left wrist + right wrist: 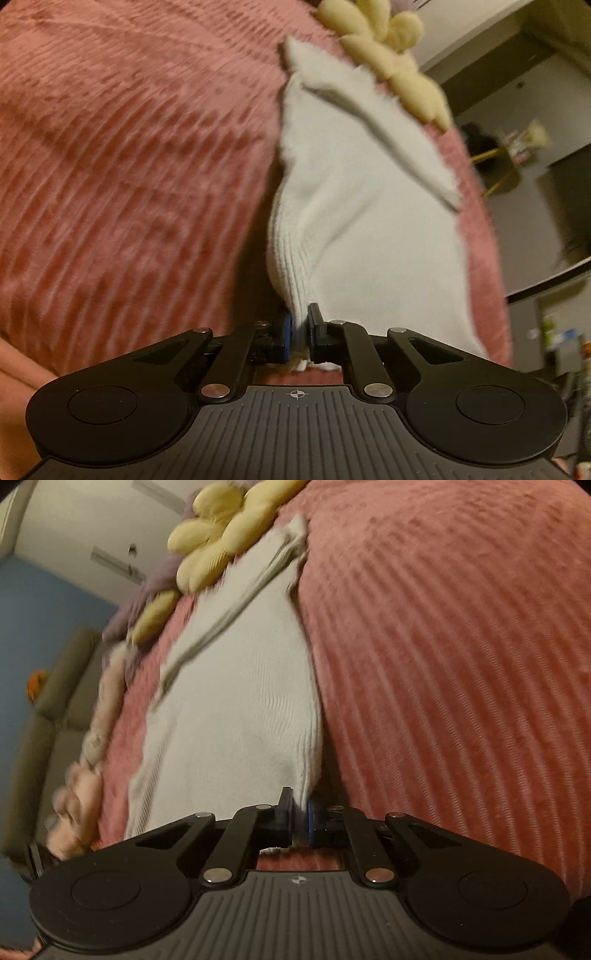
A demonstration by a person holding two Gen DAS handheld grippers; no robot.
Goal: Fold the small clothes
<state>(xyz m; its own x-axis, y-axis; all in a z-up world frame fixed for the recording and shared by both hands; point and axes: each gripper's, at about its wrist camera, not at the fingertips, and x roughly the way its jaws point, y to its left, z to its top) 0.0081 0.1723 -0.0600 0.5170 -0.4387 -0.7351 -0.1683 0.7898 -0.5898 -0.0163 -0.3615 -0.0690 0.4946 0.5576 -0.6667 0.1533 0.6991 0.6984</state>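
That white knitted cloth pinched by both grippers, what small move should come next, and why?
Probably carry both held corners forward toward the far edge beside the yellow flower-shaped cushion. The left gripper and right gripper each clamp the white knitted cloth lying lengthwise on the pink ribbed blanket.

white knit garment, ribbed hem lifted

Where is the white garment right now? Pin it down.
The white knit garment lies stretched over the pink ribbed blanket, its near corners pinched by the left gripper and right gripper, and its far end reaches the yellow flower-shaped plush.
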